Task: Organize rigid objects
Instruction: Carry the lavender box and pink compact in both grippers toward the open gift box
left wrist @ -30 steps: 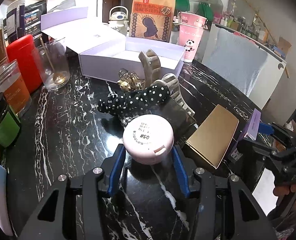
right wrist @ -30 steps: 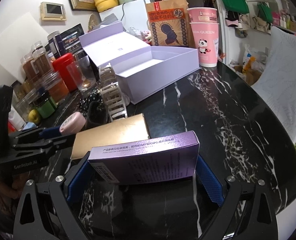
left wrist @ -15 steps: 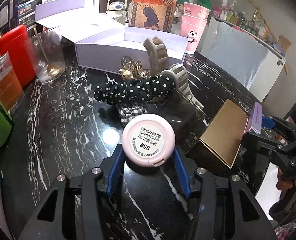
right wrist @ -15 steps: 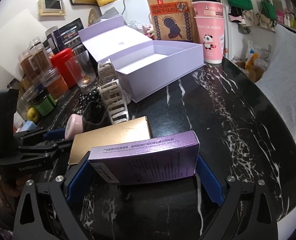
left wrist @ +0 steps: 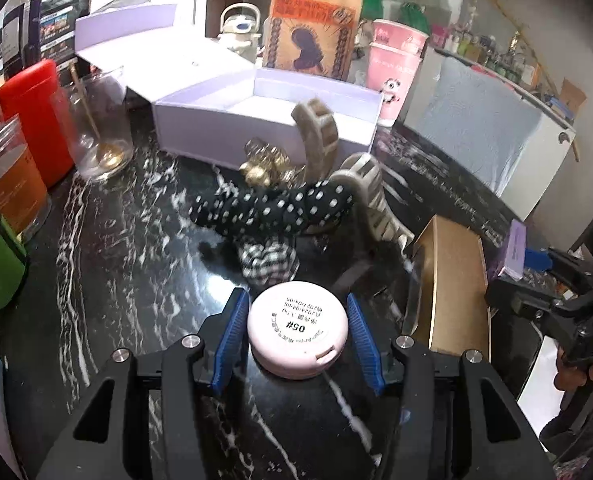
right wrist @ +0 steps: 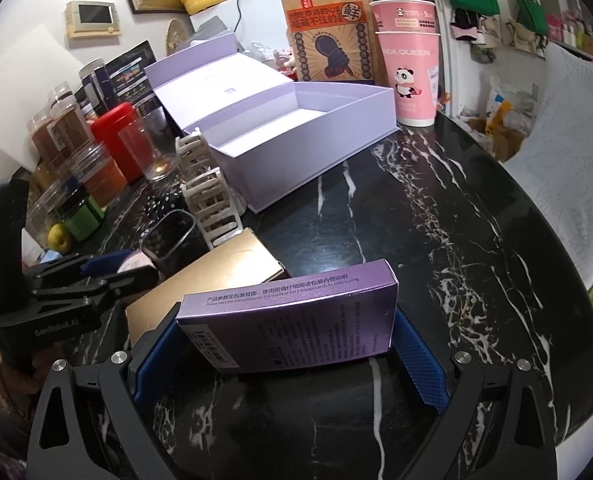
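My left gripper (left wrist: 296, 332) is shut on a round pink compact (left wrist: 297, 327), held above the black marble table (left wrist: 96, 280). My right gripper (right wrist: 288, 340) is shut on a flat purple carton (right wrist: 292, 322), also lifted; the carton shows at the right of the left wrist view (left wrist: 514, 250). A gold box (left wrist: 452, 284) lies between the two grippers, and also shows in the right wrist view (right wrist: 212, 276). An open lilac gift box (right wrist: 296, 136) stands at the back, its tray showing nothing inside; it also shows in the left wrist view (left wrist: 264, 120).
Beige hair claws (left wrist: 364, 196), a polka-dot scrunchie (left wrist: 272, 210) and a gold clip (left wrist: 262, 166) lie before the lilac box. A glass (left wrist: 100, 136), red tin (left wrist: 36, 116) and jars (left wrist: 0, 256) line the left. Pink cups (right wrist: 408, 68) and a paper bag (right wrist: 328, 36) stand behind.
Both grippers have lifted their objects off the table. The left one has carried the compact up and tilted down; the right one has raised the purple carton.
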`<state>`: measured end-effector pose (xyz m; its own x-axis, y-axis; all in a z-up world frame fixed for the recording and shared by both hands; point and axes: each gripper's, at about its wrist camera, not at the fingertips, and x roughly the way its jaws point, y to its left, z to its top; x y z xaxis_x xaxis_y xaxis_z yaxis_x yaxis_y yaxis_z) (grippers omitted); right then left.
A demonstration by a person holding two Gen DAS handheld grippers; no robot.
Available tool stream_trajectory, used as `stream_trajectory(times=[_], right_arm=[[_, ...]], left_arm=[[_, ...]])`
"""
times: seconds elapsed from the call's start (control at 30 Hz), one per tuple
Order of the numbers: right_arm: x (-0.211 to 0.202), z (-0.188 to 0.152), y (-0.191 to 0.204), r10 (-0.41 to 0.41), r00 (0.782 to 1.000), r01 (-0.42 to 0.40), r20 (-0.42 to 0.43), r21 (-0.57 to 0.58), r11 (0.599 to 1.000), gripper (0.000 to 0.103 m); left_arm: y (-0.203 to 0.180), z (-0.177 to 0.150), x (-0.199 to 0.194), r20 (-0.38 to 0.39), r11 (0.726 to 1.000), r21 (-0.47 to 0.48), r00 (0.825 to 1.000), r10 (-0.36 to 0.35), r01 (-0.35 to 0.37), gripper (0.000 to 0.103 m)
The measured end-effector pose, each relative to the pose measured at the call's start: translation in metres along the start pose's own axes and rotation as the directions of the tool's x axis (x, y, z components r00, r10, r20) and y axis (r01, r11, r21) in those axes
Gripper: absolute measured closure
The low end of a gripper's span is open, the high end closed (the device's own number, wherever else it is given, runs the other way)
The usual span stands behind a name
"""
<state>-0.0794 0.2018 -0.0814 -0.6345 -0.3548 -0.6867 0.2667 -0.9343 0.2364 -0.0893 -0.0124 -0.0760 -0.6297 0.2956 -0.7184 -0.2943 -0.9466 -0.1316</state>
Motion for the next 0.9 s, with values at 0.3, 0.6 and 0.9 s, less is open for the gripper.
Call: stream_trajectory(times=[0.3, 0.6, 0.9], right_arm=[[0.0, 0.002, -0.003, -0.005, 1.0, 0.005, -0.002, 0.004, 1.0, 0.005], [-0.003, 0.006, -0.003, -0.005, 1.0, 0.005, 0.009, -0.004, 1.0, 0.005], [-0.016, 0.021, 0.0, -0.007, 0.999, 0.007, 0.041, 0.001, 1.0, 0.005]], left_arm=[[-0.014, -0.004, 0.013, -0.06, 0.995, 0.092, 0.997, 0.047, -0.042, 0.053], [-0.016, 0.002, -0.002, -0.028, 0.995, 0.101, 0.999, 0.017, -0.014, 0.053], [-0.019, 0.022, -0.018, 0.003, 0.995, 0.1, 1.0, 0.001, -0.001, 0.053]])
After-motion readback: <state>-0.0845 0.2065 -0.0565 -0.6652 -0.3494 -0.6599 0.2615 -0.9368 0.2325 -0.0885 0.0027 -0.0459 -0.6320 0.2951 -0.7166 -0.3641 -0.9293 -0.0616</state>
